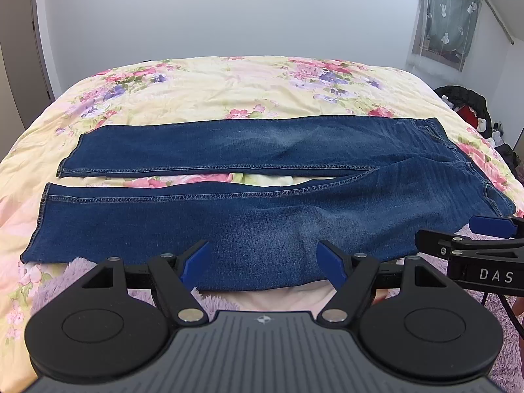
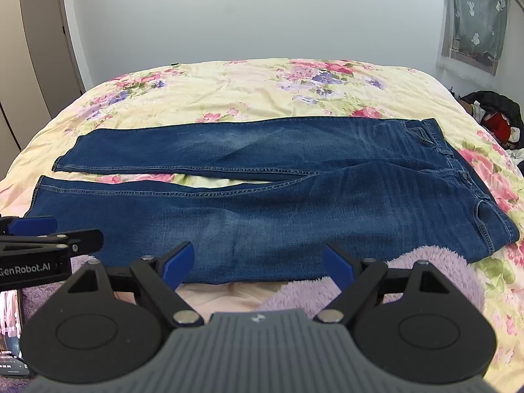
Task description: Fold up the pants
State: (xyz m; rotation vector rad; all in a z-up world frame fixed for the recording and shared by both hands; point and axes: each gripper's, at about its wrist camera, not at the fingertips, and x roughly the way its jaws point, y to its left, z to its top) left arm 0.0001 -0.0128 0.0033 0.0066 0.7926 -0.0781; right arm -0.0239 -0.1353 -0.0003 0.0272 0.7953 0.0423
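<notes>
Dark blue jeans (image 1: 255, 196) (image 2: 262, 203) lie flat across the bed, waistband to the right, leg hems to the left, the two legs slightly apart. My left gripper (image 1: 265, 263) hovers open over the near edge of the closer leg, around the knee, with nothing between its blue pads. My right gripper (image 2: 258, 263) is open too, just above the near edge of the same leg, nearer the thigh. Each gripper shows in the other's view: the right gripper (image 1: 471, 232) at the right edge, the left gripper (image 2: 39, 232) at the left edge.
The bed carries a floral yellow quilt (image 1: 229, 88) and a fluffy lilac blanket (image 2: 435, 271) along its near edge. A phone (image 2: 11, 330) lies at the lower left. A pile of clothes (image 2: 494, 114) sits right of the bed, a curtained window (image 2: 475, 16) above it, a door (image 2: 49, 32) far left.
</notes>
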